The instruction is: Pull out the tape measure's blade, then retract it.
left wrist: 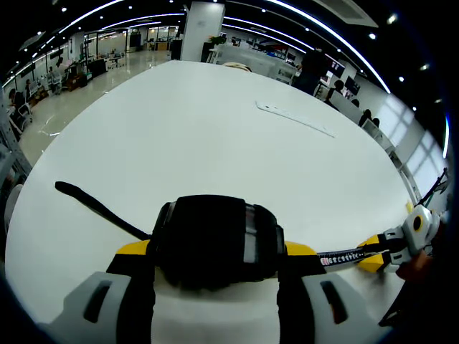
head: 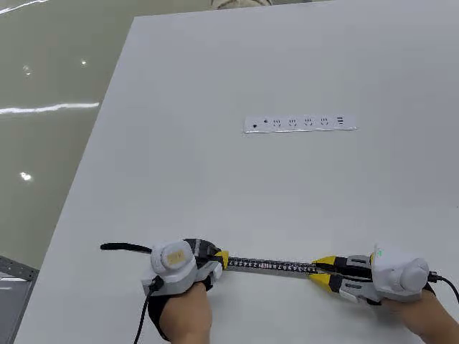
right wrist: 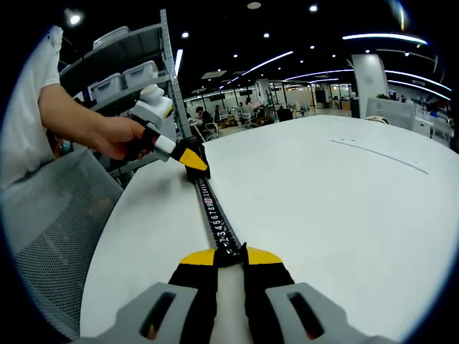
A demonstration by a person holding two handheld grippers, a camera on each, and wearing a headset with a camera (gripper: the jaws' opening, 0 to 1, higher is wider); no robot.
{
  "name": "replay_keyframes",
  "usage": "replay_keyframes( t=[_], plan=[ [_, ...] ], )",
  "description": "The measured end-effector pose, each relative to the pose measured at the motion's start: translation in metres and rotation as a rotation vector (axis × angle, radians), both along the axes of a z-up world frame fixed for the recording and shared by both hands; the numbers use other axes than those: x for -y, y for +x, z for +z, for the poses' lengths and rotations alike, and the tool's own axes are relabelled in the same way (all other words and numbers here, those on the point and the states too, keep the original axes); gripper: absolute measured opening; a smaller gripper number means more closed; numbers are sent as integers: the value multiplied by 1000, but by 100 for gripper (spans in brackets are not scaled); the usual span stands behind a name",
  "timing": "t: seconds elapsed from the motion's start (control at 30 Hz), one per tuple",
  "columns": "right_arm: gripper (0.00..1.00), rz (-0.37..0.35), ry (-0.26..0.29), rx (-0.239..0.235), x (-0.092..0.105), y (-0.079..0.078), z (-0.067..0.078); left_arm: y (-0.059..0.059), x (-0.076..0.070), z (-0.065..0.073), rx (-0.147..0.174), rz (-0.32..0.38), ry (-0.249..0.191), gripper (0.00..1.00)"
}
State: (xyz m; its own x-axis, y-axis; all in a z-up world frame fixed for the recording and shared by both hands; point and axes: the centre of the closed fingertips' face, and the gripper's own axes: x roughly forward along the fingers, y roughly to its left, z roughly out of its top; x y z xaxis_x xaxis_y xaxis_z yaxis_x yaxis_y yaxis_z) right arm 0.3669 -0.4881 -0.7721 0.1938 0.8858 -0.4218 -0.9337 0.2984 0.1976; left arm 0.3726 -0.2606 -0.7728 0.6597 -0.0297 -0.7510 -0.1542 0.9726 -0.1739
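Smooth matt white table (head: pixel 215 179); black plastic tape measure case (left wrist: pixel 215 240); thin metal-looking blade (head: pixel 271 266); glossy floor (head: pixel 50 143).

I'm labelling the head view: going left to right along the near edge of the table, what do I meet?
First the black strap → left gripper, shut on the tape measure case → drawn-out blade → right gripper, shut on the blade's end.
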Motion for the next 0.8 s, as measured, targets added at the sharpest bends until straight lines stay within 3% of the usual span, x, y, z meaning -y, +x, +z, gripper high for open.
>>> replay_keyframes(
  t=[0.8],
  plan=[
    [12, 29, -3, -4, -15, 0, -1, 0, 1, 1, -6, -1, -7, 66]
  ],
)
